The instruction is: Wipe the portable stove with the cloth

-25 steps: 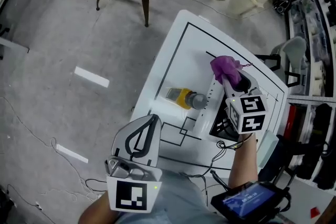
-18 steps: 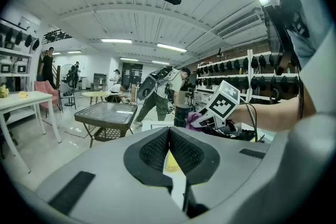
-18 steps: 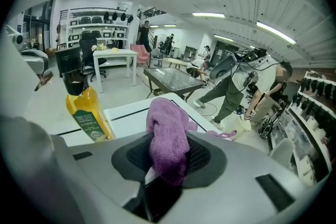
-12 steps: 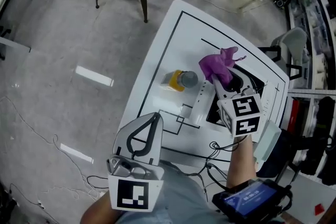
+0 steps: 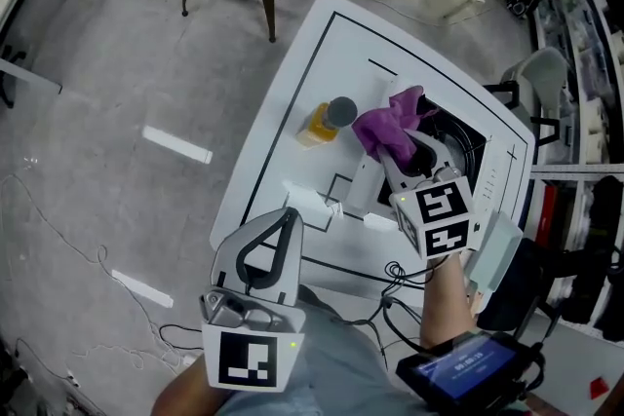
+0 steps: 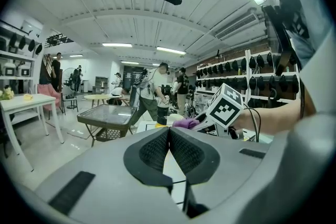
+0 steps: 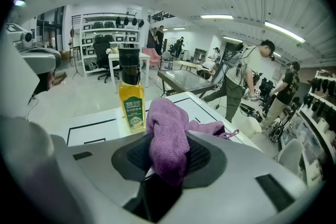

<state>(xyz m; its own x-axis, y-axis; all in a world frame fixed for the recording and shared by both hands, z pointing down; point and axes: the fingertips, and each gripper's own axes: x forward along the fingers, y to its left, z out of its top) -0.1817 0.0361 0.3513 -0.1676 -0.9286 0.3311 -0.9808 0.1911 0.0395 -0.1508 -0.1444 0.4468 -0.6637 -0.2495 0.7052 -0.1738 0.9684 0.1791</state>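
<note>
Purple cloth gripped at the stove

The right gripper (image 5: 394,154) has its jaws clamped on the cloth (image 5: 382,128) over the portable stove (image 5: 460,149), by the surface's (image 5: 292,127) right edge. The left gripper (image 5: 280,227) has its jaws pressed together, empty, near the near edge.

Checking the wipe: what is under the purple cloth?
The portable stove: its black burner well shows beside the cloth; the surface directly beneath is covered.
</note>
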